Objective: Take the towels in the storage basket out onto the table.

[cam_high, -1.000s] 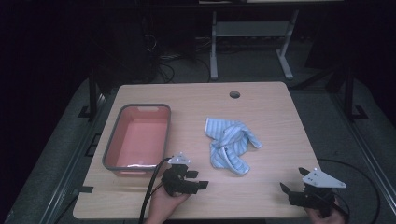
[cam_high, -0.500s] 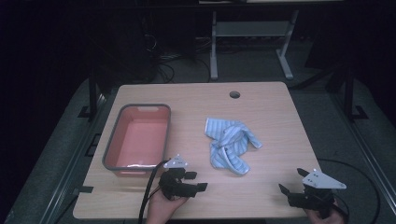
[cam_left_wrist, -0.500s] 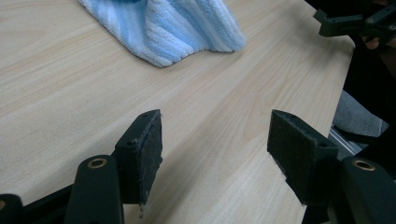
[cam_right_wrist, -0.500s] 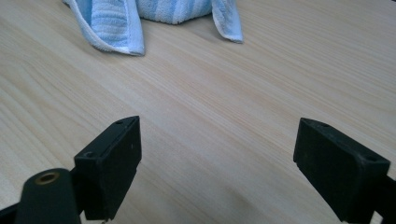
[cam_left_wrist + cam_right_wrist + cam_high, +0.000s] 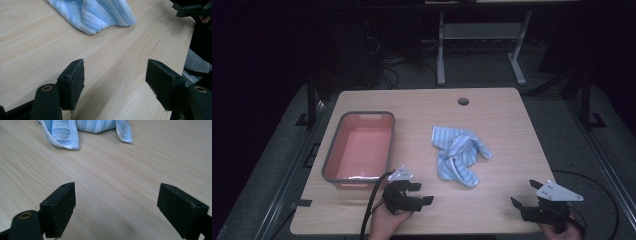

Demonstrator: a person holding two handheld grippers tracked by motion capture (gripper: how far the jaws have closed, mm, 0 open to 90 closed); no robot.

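Towel (image 5: 459, 155), blue-striped and crumpled, lay mid-surface, right of the red bin (image 5: 360, 147) and well apart from both grippers. The left gripper (image 5: 414, 195) rested near the front edge of the surface (image 5: 502, 120); its jaws had just been opening and stood wide with nothing between them. The right gripper (image 5: 532, 200) at the front right corner also stood wide open and empty. A sound approach would probably bring each gripper low to a separate towel edge before closing.
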